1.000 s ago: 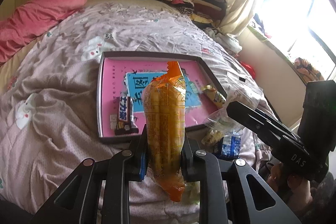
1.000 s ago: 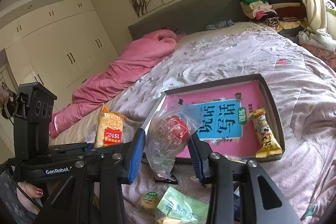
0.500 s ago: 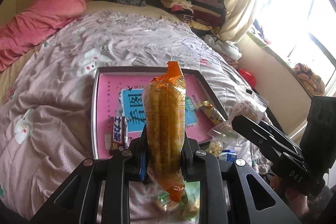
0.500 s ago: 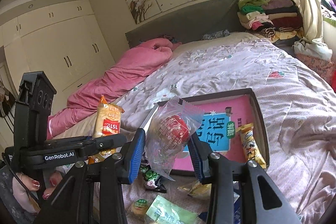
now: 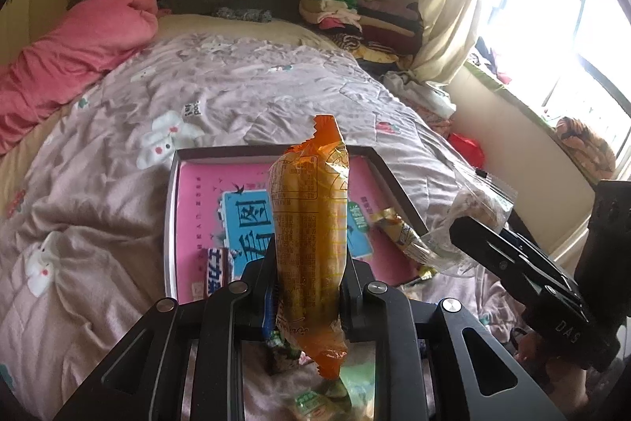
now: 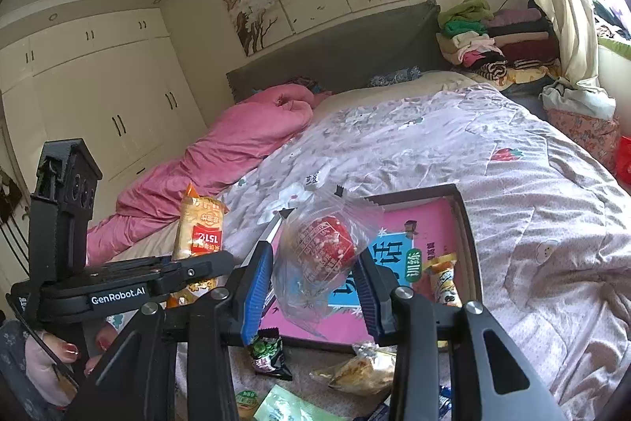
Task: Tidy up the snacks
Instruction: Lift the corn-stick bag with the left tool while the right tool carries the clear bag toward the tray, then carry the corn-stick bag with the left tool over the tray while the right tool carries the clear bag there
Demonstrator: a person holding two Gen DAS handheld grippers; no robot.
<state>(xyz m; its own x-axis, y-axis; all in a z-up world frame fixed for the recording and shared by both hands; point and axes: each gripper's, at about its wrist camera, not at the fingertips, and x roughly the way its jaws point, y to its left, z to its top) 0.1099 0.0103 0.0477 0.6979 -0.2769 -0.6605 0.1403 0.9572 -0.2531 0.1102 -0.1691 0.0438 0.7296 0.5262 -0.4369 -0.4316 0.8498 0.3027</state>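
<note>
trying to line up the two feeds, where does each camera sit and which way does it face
Left wrist: rides on the left gripper, looking down its fingers over the orange snack pack at the tray and the window; the right gripper shows at right.
Right wrist: rides on the right gripper, looking past its clear-bagged red snack towards headboard and wardrobe; the left gripper and a hand show at left.
Shared: tray, bed, both held snacks.
</note>
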